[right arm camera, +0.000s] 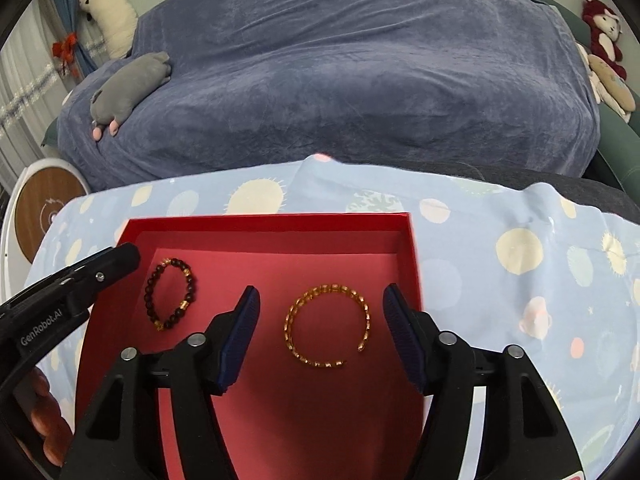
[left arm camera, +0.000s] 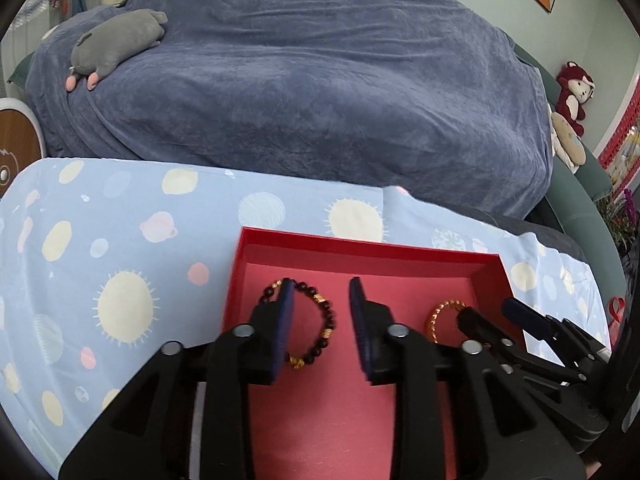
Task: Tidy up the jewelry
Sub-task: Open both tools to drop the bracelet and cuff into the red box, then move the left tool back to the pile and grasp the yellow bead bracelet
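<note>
A red open box lies on a blue planet-print cloth. Inside it lie a dark bead bracelet with gold beads on the left and a gold open bangle on the right. My left gripper is open and empty over the box; its left finger covers part of the bead bracelet. My right gripper is open and empty, its fingers on either side of the gold bangle, above it. The right gripper also shows in the left wrist view.
The cloth covers a low table before a sofa under a dark blue blanket. A grey plush toy lies on the blanket. Red plush toys sit far right. A round wooden-topped stool stands left.
</note>
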Demonstrator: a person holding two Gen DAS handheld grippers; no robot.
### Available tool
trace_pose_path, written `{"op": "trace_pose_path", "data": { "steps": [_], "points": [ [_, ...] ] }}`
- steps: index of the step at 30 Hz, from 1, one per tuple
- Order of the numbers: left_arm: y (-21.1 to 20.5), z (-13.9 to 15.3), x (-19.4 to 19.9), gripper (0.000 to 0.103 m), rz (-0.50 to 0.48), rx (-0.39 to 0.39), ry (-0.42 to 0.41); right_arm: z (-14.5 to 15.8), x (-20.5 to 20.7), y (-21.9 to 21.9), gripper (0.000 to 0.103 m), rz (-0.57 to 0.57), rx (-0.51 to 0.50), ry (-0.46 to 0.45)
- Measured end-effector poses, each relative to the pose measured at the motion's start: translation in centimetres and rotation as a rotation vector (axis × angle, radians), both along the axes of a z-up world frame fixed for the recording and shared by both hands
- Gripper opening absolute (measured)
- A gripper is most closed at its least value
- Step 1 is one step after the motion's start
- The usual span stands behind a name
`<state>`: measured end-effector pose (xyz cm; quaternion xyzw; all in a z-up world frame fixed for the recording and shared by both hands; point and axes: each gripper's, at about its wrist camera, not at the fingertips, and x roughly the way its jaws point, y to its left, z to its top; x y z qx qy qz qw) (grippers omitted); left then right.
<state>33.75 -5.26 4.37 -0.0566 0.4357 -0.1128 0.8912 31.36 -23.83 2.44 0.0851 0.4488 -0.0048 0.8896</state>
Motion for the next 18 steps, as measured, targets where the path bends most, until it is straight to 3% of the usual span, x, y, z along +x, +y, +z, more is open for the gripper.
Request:
{"op": "trace_pose_path", "data": {
  "steps": [3, 7, 18],
  "points": [
    [1.0, 1.0, -1.0, 0.046, 0.028, 0.004, -0.034, 1.0, -1.6, -0.8, 0.064, -0.015, 0.009, -0.028],
    [2.6, 2.5, -3.2, 0.047, 0.044, -0.021, -0.052, 2.5, -4.7, -1.7, 0.064, -0.021, 0.017, -0.058],
    [5.6, 4.0, -13.1, 0.047, 0.057, 0.0, -0.049, 4.5, -16.0, -1.7, 0.064, -0.043, 0.009, -0.089]
  ]
}}
